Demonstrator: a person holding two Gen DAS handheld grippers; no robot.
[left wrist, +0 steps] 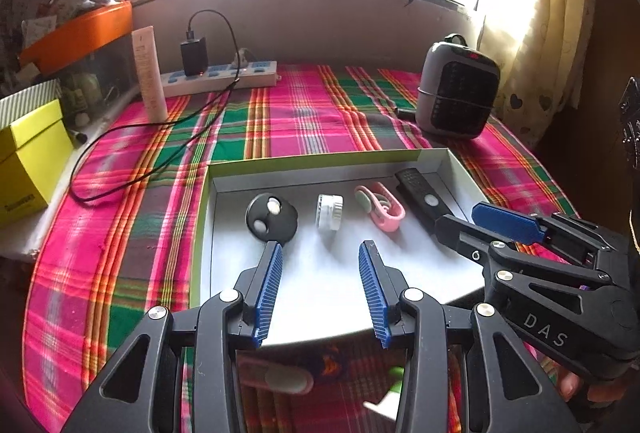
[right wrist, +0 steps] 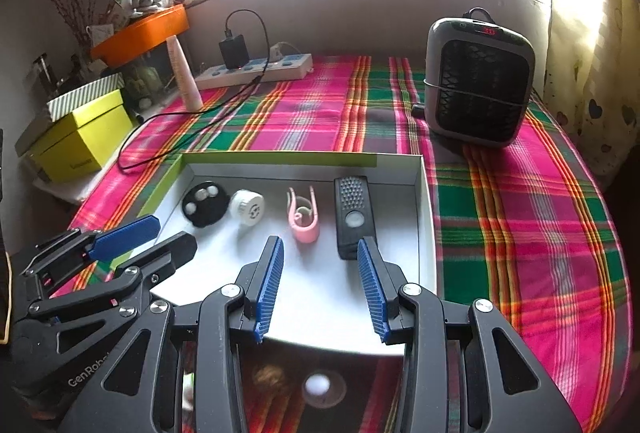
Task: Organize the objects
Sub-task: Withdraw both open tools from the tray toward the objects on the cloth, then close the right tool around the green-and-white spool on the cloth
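Note:
A shallow white box lid with green rim lies on the plaid cloth. In it, in a row, are a black round device with white buttons, a white cylindrical cap, a pink clip and a black remote-like device. My left gripper is open and empty above the lid's near part. My right gripper is open and empty, its right finger near the black remote.
A grey fan heater stands at the back right. A power strip with a black charger and cable, a pink tube and a yellow box are at the back left.

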